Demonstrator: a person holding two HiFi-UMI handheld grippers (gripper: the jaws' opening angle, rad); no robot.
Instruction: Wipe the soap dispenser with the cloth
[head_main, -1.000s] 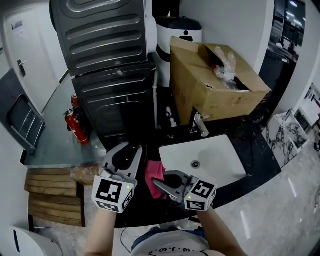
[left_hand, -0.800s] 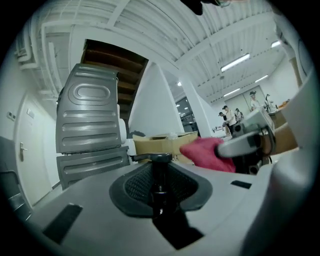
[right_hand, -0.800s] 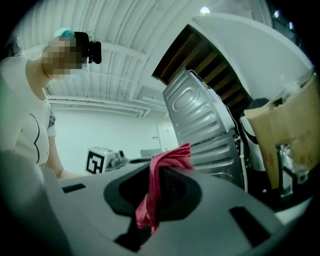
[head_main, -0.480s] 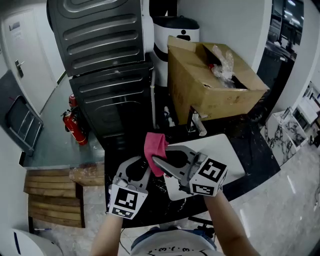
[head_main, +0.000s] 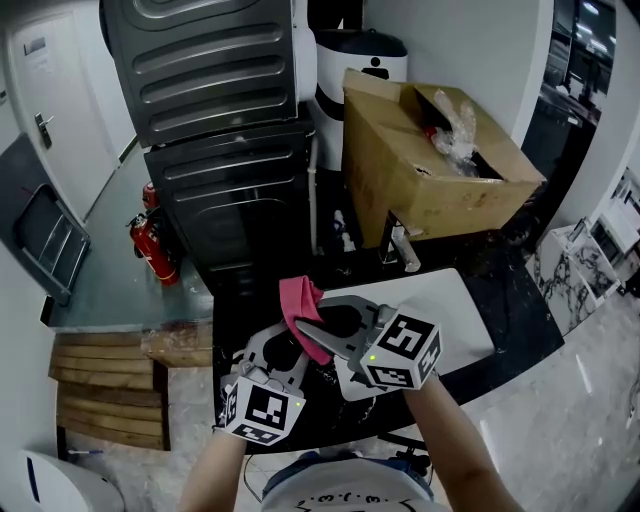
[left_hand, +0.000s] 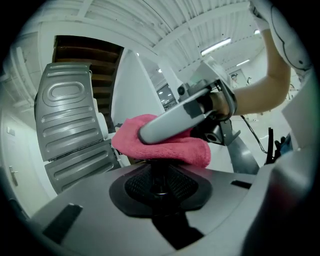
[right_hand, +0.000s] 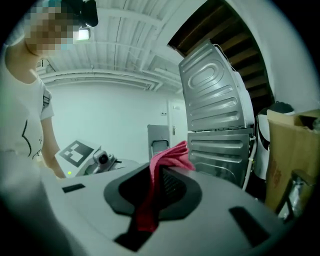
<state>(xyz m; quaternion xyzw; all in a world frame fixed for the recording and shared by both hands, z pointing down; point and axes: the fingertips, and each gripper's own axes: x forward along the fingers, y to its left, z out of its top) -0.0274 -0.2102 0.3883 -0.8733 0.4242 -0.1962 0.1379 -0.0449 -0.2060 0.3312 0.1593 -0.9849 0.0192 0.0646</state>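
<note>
Slippage worries me — right gripper (head_main: 312, 335) pinches a fold of pink cloth (head_main: 299, 298), left gripper (head_main: 285, 352) clamps the soap dispenser (left_hand: 159, 176) by its black neck; hard rubbing could twist either loose.

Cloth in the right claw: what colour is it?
Pinkish red. The cloth shows best in the left gripper view.

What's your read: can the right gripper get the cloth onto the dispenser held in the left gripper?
Probably yes. The right gripper holds the pink cloth directly over the dark soap dispenser gripped by the left gripper. Nothing shows between them, and they may be touching.
</note>
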